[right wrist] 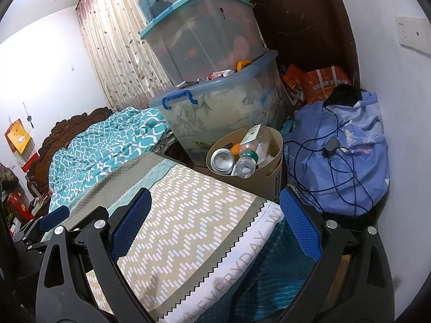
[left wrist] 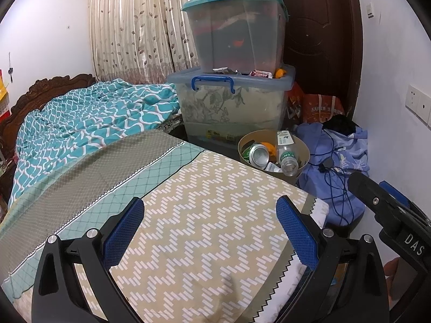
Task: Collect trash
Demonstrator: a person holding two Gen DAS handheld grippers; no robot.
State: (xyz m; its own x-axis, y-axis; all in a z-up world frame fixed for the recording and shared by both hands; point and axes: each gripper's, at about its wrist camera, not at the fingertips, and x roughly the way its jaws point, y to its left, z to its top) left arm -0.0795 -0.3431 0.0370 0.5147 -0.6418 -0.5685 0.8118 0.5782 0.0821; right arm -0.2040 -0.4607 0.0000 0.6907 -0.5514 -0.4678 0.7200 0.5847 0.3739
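Observation:
A tan trash bin (left wrist: 303, 145) (right wrist: 272, 167) stands on the floor past the bed corner. It holds a drink can (left wrist: 257, 154) (right wrist: 222, 158), a clear plastic bottle (left wrist: 287, 152) (right wrist: 249, 156) and some orange scraps. More wrappers (left wrist: 258, 74) (right wrist: 218, 74) and an orange scrap lie on the lid of the blue-handled storage box. My left gripper (left wrist: 210, 231) is open and empty above the bed. My right gripper (right wrist: 212, 223) is open and empty over the bed's corner; its body also shows in the left wrist view (left wrist: 390, 210).
Stacked clear storage boxes (left wrist: 237, 29) (right wrist: 204, 32) rise behind the bin. A blue bundle with a dark cable (left wrist: 336, 156) (right wrist: 339, 156) lies right of it, orange bags (right wrist: 323, 83) behind. The bed has a zigzag sheet (left wrist: 204, 215) and teal quilt (left wrist: 89, 118).

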